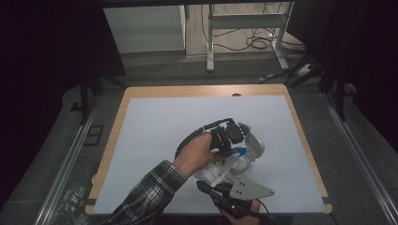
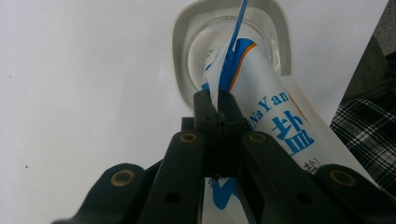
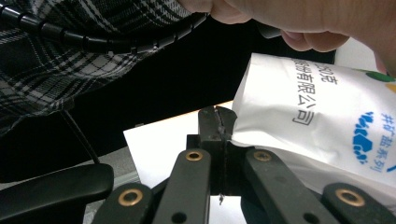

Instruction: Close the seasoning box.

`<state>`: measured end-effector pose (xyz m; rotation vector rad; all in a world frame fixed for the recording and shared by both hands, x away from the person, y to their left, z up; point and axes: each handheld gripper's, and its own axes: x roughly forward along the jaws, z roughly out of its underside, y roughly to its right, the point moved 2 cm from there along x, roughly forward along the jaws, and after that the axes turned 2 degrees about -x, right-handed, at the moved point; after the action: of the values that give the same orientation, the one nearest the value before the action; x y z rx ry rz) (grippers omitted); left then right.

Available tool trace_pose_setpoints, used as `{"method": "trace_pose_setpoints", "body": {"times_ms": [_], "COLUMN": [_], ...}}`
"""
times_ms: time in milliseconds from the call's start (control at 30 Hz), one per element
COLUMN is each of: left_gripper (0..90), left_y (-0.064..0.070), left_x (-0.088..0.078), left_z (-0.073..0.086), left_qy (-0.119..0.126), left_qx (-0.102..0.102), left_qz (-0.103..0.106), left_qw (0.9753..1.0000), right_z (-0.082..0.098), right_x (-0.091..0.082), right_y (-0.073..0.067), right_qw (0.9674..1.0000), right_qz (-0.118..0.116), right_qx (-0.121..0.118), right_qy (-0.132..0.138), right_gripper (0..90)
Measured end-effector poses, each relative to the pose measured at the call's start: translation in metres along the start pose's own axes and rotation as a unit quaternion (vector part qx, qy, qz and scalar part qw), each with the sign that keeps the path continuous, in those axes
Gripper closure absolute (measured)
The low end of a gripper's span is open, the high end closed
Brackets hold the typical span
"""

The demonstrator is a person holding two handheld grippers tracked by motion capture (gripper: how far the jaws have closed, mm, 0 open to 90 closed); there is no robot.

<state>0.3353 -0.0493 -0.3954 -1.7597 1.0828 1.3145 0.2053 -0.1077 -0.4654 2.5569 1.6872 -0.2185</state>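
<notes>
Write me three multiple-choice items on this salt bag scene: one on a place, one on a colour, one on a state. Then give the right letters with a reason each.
1. Where does the open end of the salt bag point?
A. into the clear container
B. at the floor
C. into a drawer

2. What colour is the large print on the bag?
A. red
B. blue
C. black

3. How does the left gripper stand?
A. wide open
B. lying loose on the table
C. shut on the bag

Answers: 1 A, the bag's mouth hangs over the container's rim. 2 B, the large characters are blue on white. 3 C, the jaws pinch the bag's edge; the right gripper pinches another edge.
</notes>
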Motion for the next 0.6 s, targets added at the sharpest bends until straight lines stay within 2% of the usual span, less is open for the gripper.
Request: {"method": "trace_pose_setpoints", "body": {"times_ms": [600], "left_gripper": [89.9], "left_y": [-0.0002], "left_x": [0.0], "left_z": [0.0001], "left_qy": [-0.002], "left_qx": [-0.001], "left_qz": [0.001], "left_qw": [1.0], "right_z": [-0.0007], "right_x": [-0.001], "right_y": [-0.0002], "right_qw": [1.0], "right_qz": [0.001], "right_qx": [0.002], "right_qy": [0.003], "right_gripper": [89.5]}}
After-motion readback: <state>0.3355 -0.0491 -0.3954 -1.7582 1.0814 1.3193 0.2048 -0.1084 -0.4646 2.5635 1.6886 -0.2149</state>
